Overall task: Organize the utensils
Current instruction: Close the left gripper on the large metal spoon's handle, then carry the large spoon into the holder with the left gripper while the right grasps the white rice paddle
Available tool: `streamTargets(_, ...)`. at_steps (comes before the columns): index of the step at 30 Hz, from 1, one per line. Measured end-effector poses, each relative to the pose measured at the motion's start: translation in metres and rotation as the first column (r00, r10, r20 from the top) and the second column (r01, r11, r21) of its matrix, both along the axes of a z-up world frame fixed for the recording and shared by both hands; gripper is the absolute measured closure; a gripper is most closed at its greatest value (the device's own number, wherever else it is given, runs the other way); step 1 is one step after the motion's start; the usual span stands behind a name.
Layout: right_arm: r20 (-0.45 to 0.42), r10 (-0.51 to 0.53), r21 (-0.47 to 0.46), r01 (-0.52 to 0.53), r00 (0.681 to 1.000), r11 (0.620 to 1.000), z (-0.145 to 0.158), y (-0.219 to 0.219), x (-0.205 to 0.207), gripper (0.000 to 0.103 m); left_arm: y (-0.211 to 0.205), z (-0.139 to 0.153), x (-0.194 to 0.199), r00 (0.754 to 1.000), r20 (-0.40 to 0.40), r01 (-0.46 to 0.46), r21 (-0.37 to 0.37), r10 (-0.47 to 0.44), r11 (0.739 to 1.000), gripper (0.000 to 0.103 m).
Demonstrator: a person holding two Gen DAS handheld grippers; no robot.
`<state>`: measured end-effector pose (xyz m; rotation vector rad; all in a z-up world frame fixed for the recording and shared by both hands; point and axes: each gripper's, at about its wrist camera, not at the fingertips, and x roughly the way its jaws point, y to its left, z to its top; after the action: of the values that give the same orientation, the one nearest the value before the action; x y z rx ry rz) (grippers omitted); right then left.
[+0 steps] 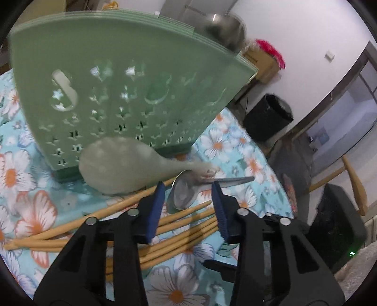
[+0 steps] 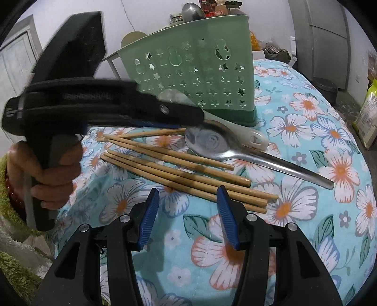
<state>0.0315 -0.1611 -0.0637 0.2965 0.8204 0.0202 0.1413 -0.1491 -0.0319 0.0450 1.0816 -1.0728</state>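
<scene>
A green perforated utensil holder stands on the floral tablecloth. In front of it lie a pale rice paddle, a steel spoon and several wooden chopsticks. My left gripper is open and empty, hovering over the chopsticks with its fingertips near the spoon bowl. It also shows in the right wrist view, above the paddle. My right gripper is open and empty, just short of the chopsticks' near ends.
The table has a blue floral cloth, and its edge falls away at right. A steel ladle stands in the holder. A black bin and a wooden chair stand on the floor beyond the table.
</scene>
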Motion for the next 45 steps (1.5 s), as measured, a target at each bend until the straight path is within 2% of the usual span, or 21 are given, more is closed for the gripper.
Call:
streamTargets(4,0.004,0.003,0.002,-0.003,1.000,1.000,0.000,0.000,-0.001,0.053,-0.008,-0.013,0.004,1.000,-0.027,0.003,0.051,-0.002,0.999,0.076)
streamTargets(8,0.005,0.003,-0.001,-0.003,1.000,1.000,0.000,0.000,-0.002,0.053,-0.012,-0.022,0.004,0.999,-0.039,0.006,0.067,-0.004,0.998,0.082)
streamTargets(11,0.007,0.003,-0.006,-0.003,1.000,1.000,0.000,0.002,-0.003,0.053,-0.011,-0.028,0.006,0.998,-0.058,-0.009,0.064,0.013,0.998,0.096)
streamTargets(20,0.006,0.004,-0.042,-0.003,1.000,0.999,0.002,0.012,-0.004,0.053,0.017,-0.009,0.009,0.995,-0.083,-0.062,-0.028,0.060,0.998,0.102)
streamTargets(28,0.005,0.004,-0.080,-0.003,1.000,0.997,0.002,0.020,-0.006,0.053,0.064,0.026,0.002,0.986,-0.021,-0.164,-0.082,0.163,0.983,0.102)
streamTargets(37,-0.006,-0.001,-0.095,0.000,1.000,0.995,0.007,0.018,-0.001,0.053,0.137,0.047,0.007,0.939,0.019,-0.339,-0.127,0.344,0.932,0.102)
streamTargets(42,0.037,-0.007,-0.113,0.012,0.999,0.994,0.022,0.012,0.005,0.053,0.165,0.052,0.008,0.914,0.039,-0.396,-0.139,0.404,0.908,0.102)
streamTargets(45,0.071,-0.021,-0.088,0.027,0.997,0.996,0.033,0.000,0.015,0.053,0.177,0.053,0.010,0.902,0.045,-0.419,-0.146,0.429,0.896,0.102)
